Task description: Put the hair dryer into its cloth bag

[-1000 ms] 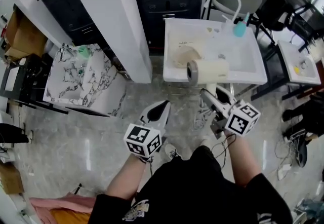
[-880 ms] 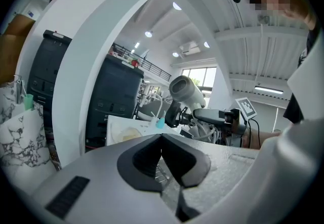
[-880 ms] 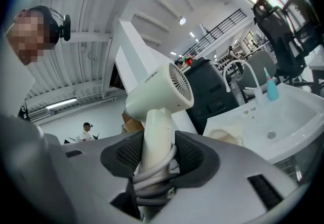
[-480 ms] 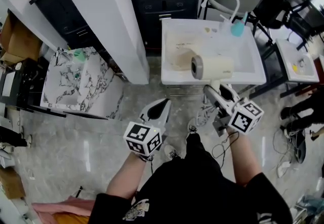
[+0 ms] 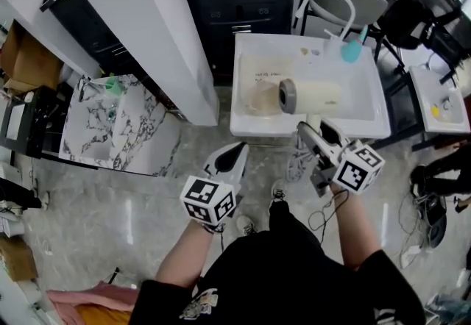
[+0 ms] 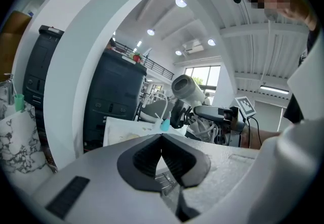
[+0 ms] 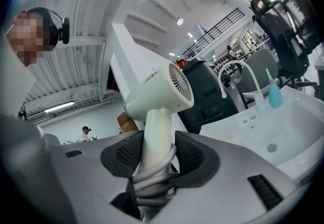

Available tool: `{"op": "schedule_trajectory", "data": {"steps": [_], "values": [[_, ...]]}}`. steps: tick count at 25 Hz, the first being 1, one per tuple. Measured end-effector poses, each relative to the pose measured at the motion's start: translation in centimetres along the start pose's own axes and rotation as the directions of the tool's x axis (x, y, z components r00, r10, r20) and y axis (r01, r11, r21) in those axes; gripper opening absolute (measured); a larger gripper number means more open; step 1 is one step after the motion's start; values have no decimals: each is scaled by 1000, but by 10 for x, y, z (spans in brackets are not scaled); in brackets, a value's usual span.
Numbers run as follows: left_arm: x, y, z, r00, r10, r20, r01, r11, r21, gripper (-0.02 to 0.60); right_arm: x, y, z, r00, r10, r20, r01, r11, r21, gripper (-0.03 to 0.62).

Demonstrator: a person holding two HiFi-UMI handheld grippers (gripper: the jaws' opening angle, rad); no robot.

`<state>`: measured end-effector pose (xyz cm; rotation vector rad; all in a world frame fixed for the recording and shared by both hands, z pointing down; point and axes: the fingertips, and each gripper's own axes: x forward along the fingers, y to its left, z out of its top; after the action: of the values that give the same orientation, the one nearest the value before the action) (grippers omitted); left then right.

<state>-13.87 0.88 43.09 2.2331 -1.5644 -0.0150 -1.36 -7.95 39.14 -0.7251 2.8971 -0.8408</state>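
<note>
My right gripper (image 7: 154, 156) pinches hair dryer (image 7: 161, 91) by handle, cord wrapped round handle. Dryer up over white sink (image 5: 358, 99), body lying sideways. My left gripper (image 6: 162, 141) pressed together, holds nothing, apart from dryer, over floor (image 5: 147, 198).

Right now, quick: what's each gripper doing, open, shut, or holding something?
Left gripper: shut, nothing between its jaws.
Right gripper: shut on the hair dryer.
</note>
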Motion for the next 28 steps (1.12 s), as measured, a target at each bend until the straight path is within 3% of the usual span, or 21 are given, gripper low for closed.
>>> {"op": "schedule_trajectory", "data": {"steps": [14,28], "values": [[117,16,23,998,62,-20,-63,998,-10,3,37,-103,55,998,49,-40,-48,999,22,183],[179,32,43,990,138,-14,-138,990,-6,3,66,-152,71,987,130,-90,-125,991,54,183]]}}
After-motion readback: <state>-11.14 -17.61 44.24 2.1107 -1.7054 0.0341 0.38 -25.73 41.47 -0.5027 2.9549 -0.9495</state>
